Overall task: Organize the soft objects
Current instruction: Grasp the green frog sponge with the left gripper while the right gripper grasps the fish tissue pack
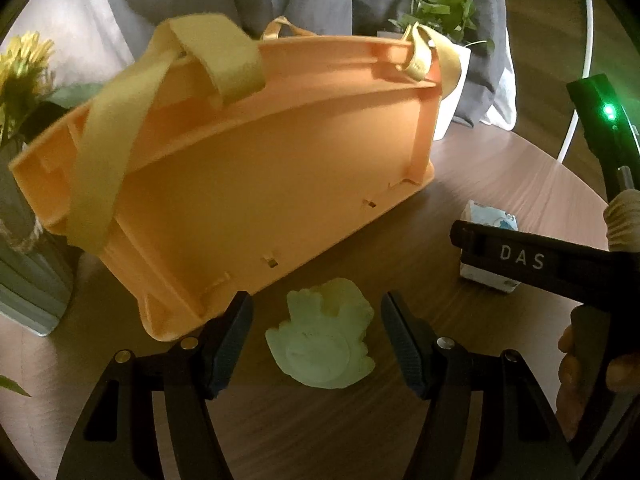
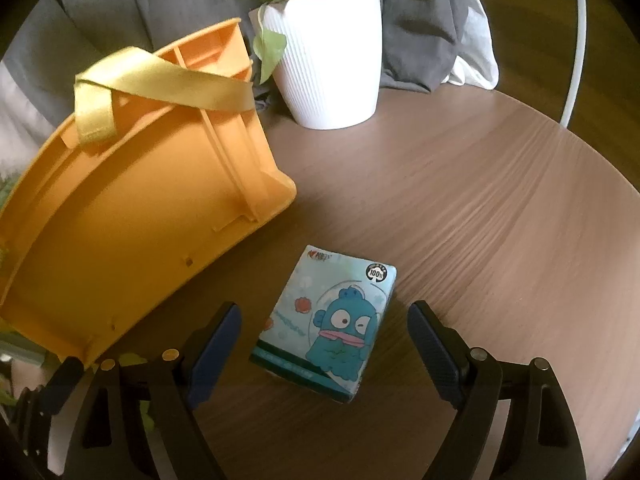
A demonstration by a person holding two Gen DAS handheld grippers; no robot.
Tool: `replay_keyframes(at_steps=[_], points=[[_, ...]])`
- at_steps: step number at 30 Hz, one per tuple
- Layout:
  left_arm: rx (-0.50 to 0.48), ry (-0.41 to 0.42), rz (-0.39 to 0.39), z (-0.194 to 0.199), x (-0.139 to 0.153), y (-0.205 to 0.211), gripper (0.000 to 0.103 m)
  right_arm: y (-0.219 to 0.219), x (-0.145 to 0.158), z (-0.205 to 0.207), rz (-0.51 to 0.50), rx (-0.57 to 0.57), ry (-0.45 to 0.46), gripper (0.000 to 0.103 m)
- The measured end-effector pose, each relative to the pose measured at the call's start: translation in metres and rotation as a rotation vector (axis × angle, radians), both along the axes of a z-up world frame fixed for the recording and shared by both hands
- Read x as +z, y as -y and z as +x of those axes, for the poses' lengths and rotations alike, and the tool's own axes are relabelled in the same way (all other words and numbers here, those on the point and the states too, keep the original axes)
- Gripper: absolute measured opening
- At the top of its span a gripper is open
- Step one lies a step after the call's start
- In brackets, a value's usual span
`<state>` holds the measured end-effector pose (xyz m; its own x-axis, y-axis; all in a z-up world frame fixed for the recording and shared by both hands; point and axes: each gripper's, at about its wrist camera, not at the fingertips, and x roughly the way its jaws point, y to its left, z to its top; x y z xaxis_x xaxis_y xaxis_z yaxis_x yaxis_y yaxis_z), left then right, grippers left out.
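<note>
A pale green soft toy (image 1: 322,340) lies on the round wooden table (image 1: 500,184), just in front of an orange plastic basket (image 1: 248,168) with yellow fabric handles. My left gripper (image 1: 316,344) is open with the toy between its fingers, not gripped. A blue cartoon tissue pack (image 2: 326,322) lies flat on the table (image 2: 480,208) to the right of the basket (image 2: 132,208). My right gripper (image 2: 324,352) is open around the pack, apart from it. The pack (image 1: 490,220) and the right gripper's body show at the right of the left wrist view.
A white ribbed pot (image 2: 328,56) with a green plant stands behind the basket (image 1: 452,92). Yellow flowers (image 1: 24,68) in a grey container stand at the left. Grey cloth (image 2: 420,20) lies beyond the table's far edge.
</note>
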<state>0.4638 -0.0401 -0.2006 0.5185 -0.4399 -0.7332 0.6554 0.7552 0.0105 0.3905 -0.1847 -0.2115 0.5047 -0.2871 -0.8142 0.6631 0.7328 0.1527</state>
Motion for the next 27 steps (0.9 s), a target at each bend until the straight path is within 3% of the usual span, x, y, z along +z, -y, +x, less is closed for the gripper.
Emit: replay_keyframes(at_steps=[6,14,27], points=[[0.005,-0.023,0.009,0.003,-0.007,0.004,0.061,0.0,-0.006,0.004,0.017,0.011,-0.022,0.085],[0.024,-0.032,0.006,0.002,-0.008,0.006,0.056,-0.001,-0.007,0.002,0.023,0.037,-0.019,0.069],[0.104,-0.08,-0.067,-0.001,0.0,-0.004,0.052,-0.008,-0.001,-0.007,0.028,0.099,0.007,0.066]])
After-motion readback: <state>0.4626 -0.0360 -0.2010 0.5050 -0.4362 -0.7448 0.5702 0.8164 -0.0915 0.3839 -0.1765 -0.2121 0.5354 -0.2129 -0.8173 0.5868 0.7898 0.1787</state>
